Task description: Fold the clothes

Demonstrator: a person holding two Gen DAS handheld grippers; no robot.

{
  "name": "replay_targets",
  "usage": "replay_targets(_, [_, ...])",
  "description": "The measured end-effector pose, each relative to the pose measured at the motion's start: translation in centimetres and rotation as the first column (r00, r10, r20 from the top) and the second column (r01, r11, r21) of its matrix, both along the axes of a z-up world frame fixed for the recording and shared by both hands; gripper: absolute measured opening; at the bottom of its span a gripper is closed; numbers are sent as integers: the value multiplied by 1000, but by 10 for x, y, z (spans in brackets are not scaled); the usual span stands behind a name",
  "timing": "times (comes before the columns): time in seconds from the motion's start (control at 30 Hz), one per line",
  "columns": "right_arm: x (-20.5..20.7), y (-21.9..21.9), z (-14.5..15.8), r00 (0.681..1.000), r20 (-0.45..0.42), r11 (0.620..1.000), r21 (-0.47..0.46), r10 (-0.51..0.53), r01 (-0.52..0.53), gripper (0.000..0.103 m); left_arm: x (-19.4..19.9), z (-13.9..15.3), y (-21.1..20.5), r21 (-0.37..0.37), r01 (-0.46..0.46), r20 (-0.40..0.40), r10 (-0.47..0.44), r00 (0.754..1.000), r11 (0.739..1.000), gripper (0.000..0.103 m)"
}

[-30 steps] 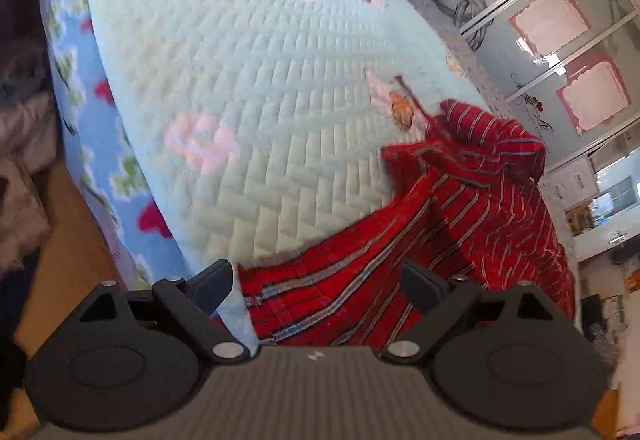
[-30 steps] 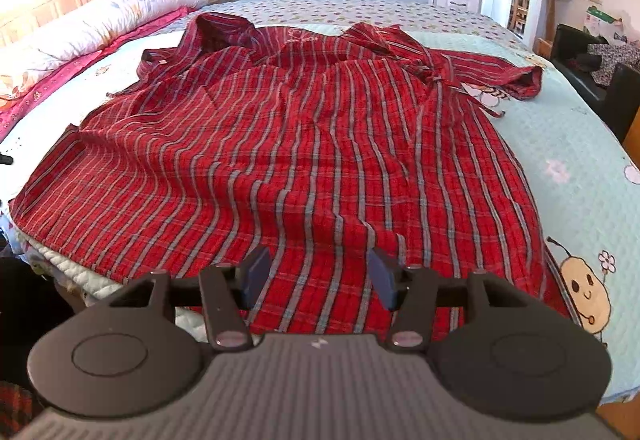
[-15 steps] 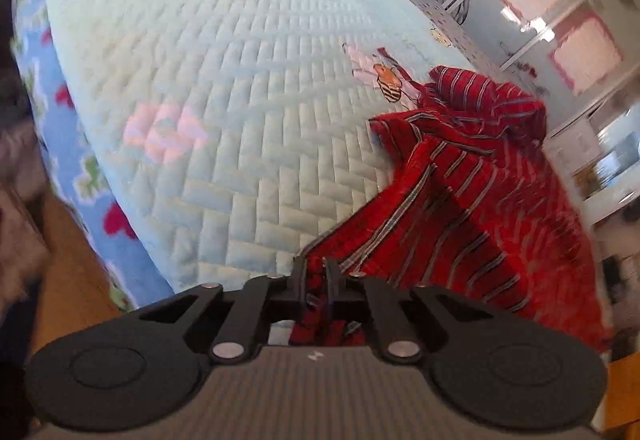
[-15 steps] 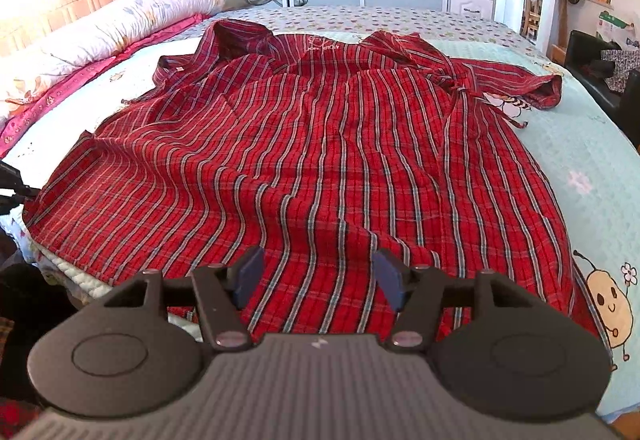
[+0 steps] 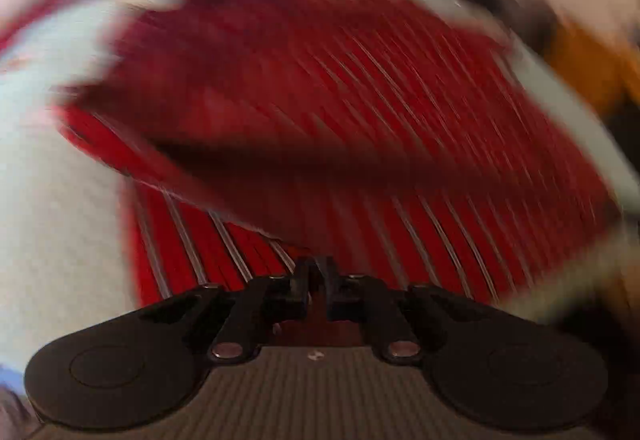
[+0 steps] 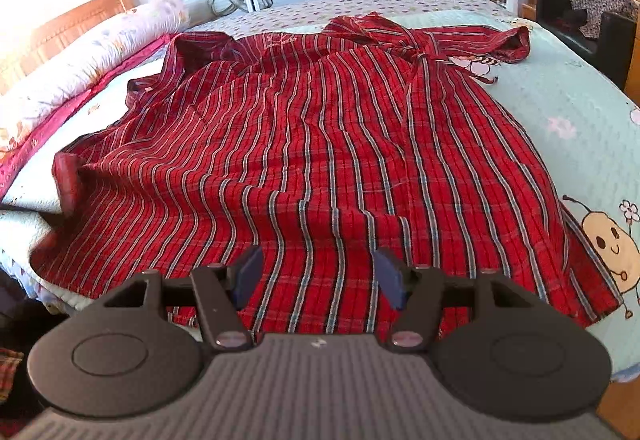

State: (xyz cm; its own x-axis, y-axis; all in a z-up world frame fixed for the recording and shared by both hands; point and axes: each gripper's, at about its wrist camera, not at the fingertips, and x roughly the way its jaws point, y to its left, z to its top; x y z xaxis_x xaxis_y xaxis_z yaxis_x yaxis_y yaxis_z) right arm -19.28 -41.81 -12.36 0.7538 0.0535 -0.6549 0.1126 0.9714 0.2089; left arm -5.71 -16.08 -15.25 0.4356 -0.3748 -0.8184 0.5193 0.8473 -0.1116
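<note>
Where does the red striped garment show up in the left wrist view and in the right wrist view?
Left wrist: the red striped garment fills the centre, motion-blurred, its edge pinched in the left gripper.
Right wrist: it lies spread across the middle, ahead of the open right gripper.
Shared landmark: the pale quilted bedspread bordering the fabric, blurred at left in the left view.

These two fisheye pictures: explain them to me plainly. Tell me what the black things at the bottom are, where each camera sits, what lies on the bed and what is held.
A person holds a two-finger gripper in each hand, each with a camera looking along its fingers. The blurred left view shows the left gripper shut on the red striped garment. The sharp right view shows the right gripper open above the same garment, spread over a pale blue quilt on the bed, touching nothing. A long pillow lies along the wooden headboard.
</note>
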Motion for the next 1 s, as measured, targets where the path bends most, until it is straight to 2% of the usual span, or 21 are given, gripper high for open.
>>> replay_targets(0.07, [-2,-4,-3,1000,0,1000,18,-9,9,63,-8,-19,-14,38,37,-54,-34,998,999,11])
replay_targets(0.2, [-6,-12,-8,1000,1,998,54,-28,28,63,-7,-22,-8,-93,44,-173,-59,983,995,11])
replay_targets(0.27, [-7,-17,-10,999,2,996,77,-39,39,63,-9,-4,-11,-136,58,-160,-79,984,989,11])
replay_targets(0.33, [-6,-23,-11,998,9,990,129,-61,59,64,-7,20,-12,-209,71,-132,-100,986,975,11])
replay_targets(0.37, [-6,-27,-11,997,13,986,154,-72,69,64,-4,29,-14,-233,70,-122,-101,987,970,17])
replay_targets(0.4, [-6,-30,-11,996,16,981,177,-83,79,64,1,38,-19,-252,63,-112,-94,989,966,29])
replay_targets(0.43, [-4,-34,-10,995,20,975,200,-98,92,64,7,47,-25,-267,55,-103,-85,991,962,35])
replay_targets(0.5, [1,-49,-6,989,33,955,266,-143,129,64,26,58,-45,-254,8,-96,-33,995,967,62])
replay_targets(0.63, [11,-85,-1,967,52,896,392,-248,208,71,70,73,-78,-201,-66,-76,51,996,977,63])
replay_targets(0.73, [20,-110,-1,946,53,855,445,-321,265,72,100,71,-104,-100,-105,-41,101,994,989,64])
replay_targets(0.87, [45,-125,-7,927,19,827,459,-374,324,72,125,49,-123,-20,-169,-81,167,983,985,66])
replay_targets(0.93, [55,-127,-12,926,6,823,460,-377,332,73,130,29,-124,-4,-188,-130,186,974,982,66])
replay_targets(1.0, [68,-127,-18,930,-11,825,458,-367,331,75,130,9,-125,43,-196,-145,200,969,980,66])
